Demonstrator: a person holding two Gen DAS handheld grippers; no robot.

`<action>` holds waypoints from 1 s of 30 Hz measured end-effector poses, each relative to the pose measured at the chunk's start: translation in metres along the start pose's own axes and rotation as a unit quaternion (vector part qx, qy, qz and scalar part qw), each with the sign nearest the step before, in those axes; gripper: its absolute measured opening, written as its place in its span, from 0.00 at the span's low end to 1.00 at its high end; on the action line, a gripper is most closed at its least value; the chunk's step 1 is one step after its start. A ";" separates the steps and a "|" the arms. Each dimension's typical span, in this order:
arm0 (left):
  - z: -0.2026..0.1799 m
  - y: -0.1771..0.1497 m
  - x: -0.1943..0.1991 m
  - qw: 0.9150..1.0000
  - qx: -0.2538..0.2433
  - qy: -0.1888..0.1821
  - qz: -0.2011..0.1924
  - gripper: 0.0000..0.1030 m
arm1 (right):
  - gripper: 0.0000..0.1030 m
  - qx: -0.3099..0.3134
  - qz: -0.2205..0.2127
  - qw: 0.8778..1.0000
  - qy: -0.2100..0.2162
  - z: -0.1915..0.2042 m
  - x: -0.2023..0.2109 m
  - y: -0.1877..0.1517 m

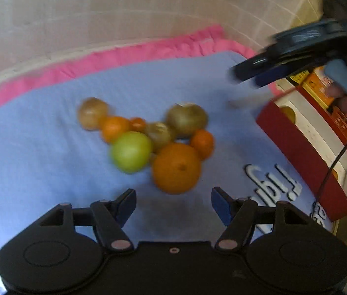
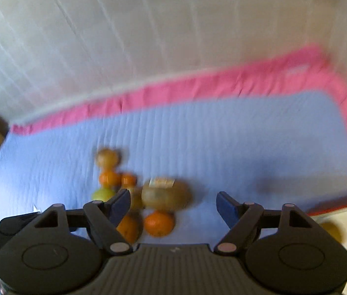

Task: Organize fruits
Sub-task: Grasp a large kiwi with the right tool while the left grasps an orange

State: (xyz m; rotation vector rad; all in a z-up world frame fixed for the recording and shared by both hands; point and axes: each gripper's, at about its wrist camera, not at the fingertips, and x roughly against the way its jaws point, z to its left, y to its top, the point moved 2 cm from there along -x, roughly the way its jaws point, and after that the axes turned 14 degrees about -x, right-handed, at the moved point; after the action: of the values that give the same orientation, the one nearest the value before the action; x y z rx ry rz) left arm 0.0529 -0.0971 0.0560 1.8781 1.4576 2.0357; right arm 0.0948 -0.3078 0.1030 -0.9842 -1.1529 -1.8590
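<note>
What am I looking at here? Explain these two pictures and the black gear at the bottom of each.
Nobody's using a robot: a person holds a two-finger gripper in each hand, each with a camera looking along its fingers. One picture is from the left gripper, the other from the right gripper. Both stand open and hold nothing. On the blue cloth lies a pile of fruit: a large orange, a green apple, smaller oranges and brownish round fruits. A red box sits at the right of the left view.
</note>
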 end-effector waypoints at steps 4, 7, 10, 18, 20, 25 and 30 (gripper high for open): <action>-0.011 0.007 -0.024 1.000 0.004 0.022 0.012 0.78 | 0.70 0.017 0.014 1.000 -0.019 0.010 -0.031 -0.011; -0.017 0.010 -0.036 0.999 0.001 0.032 0.017 0.78 | 0.70 0.007 0.017 1.000 -0.015 0.012 -0.043 -0.009; -0.021 0.014 -0.043 0.998 -0.005 0.058 0.010 0.78 | 0.70 -0.024 0.023 0.999 -0.004 0.008 -0.055 -0.001; -0.013 0.015 -0.049 0.998 0.038 0.059 0.004 0.78 | 0.75 -0.095 0.051 0.994 0.011 -0.005 -0.085 0.003; -0.012 0.016 -0.053 0.997 0.045 0.062 0.001 0.78 | 0.75 -0.100 0.042 0.994 0.007 -0.005 -0.087 0.003; -0.016 0.016 -0.058 0.996 0.037 0.076 -0.002 0.78 | 0.76 -0.101 0.034 0.994 0.000 -0.007 -0.090 0.001; -0.017 0.016 -0.059 0.997 0.031 0.075 -0.003 0.78 | 0.75 -0.117 0.044 0.992 -0.002 -0.014 -0.100 -0.001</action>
State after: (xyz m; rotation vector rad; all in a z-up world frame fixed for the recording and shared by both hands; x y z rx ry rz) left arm 0.0651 -0.1497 0.0231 1.7746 1.5732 2.1973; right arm 0.1353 -0.3021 0.0112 -1.1490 -0.8905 -1.9520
